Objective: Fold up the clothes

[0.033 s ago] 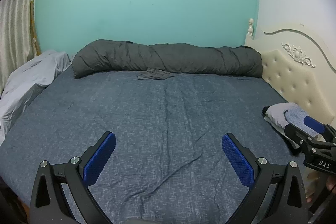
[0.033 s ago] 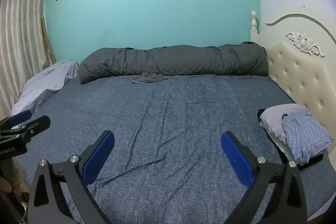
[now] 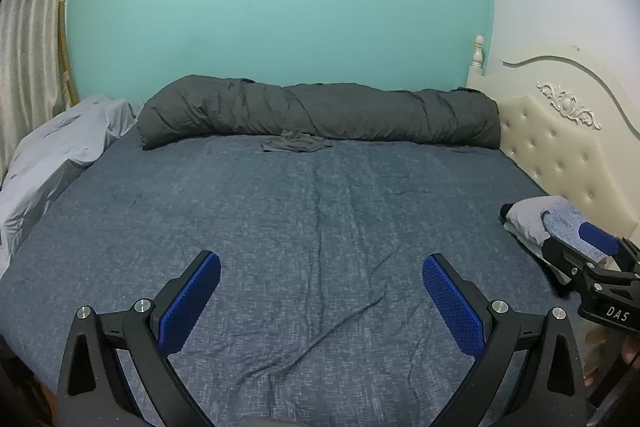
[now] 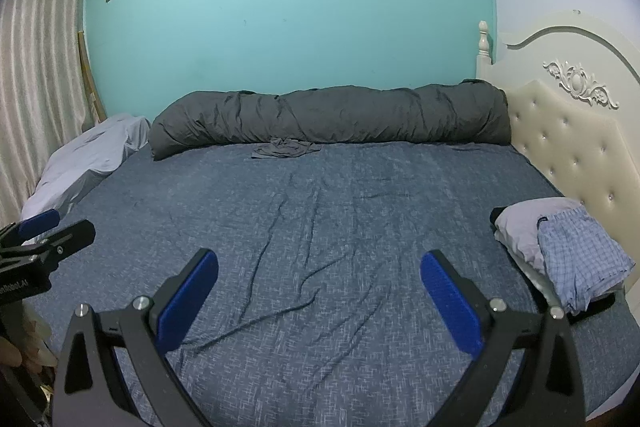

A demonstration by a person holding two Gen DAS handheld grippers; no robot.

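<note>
Left wrist: left gripper (image 3: 322, 263) spread wide, empty, above blue bedsheet (image 3: 320, 227); crumpled grey garment (image 3: 296, 143) far off by rolled duvet (image 3: 320, 113)

Right wrist: right gripper (image 4: 319, 261) likewise agape, empty; folded clothes (image 4: 560, 247) beside headboard (image 4: 568, 131)

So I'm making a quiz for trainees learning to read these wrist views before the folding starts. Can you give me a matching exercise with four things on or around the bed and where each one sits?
Things:
1. rolled dark grey duvet
2. small crumpled grey garment
3. blue checked folded shorts
4. pale grey sheet heap

Places:
A. on a stack of folded clothes beside the cream tufted headboard
B. at the bed's left edge, near the striped curtain
C. along the far side, against the turquoise wall
D. on the blue bedsheet, just in front of the duvet

Pairs: 1-C, 2-D, 3-A, 4-B
</note>
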